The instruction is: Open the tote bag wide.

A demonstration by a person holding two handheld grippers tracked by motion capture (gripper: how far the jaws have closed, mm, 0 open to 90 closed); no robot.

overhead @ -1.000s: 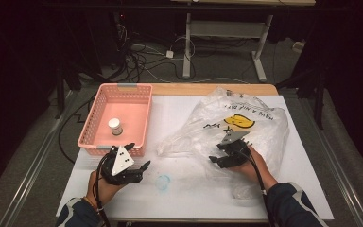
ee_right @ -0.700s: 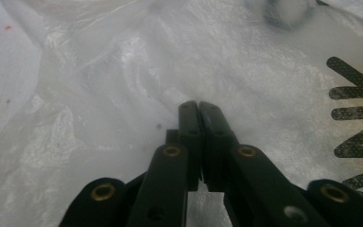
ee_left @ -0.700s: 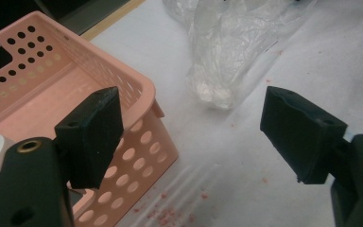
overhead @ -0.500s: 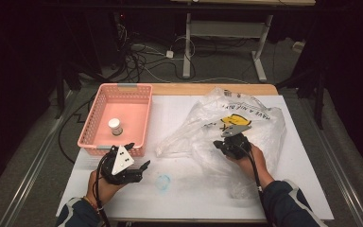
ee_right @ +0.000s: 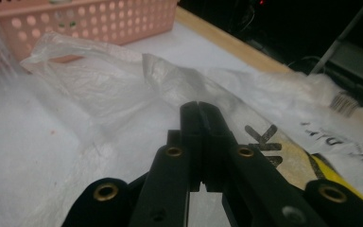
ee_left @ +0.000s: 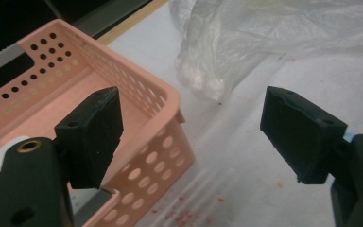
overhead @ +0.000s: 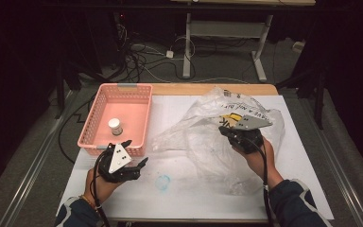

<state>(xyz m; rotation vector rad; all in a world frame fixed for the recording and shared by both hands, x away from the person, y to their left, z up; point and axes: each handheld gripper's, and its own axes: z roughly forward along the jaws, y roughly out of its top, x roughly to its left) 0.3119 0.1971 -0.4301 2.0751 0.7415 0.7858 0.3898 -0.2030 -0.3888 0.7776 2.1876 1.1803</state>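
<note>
The left gripper (overhead: 133, 153) hovers with jaws spread wide and empty beside the near corner of the pink basket (overhead: 93, 124), where a small white jar (overhead: 115, 126) sits. The right gripper (ee_right: 199, 109) is clenched tight over the crumpled clear plastic bag (overhead: 208, 142) lying on the white table (overhead: 170, 198); whether it pinches film I cannot tell.

R gripper (overhead: 230, 131) further up bag (overhead: 203, 142)

Bright tabletop, dark surroundings, slight blur
</note>
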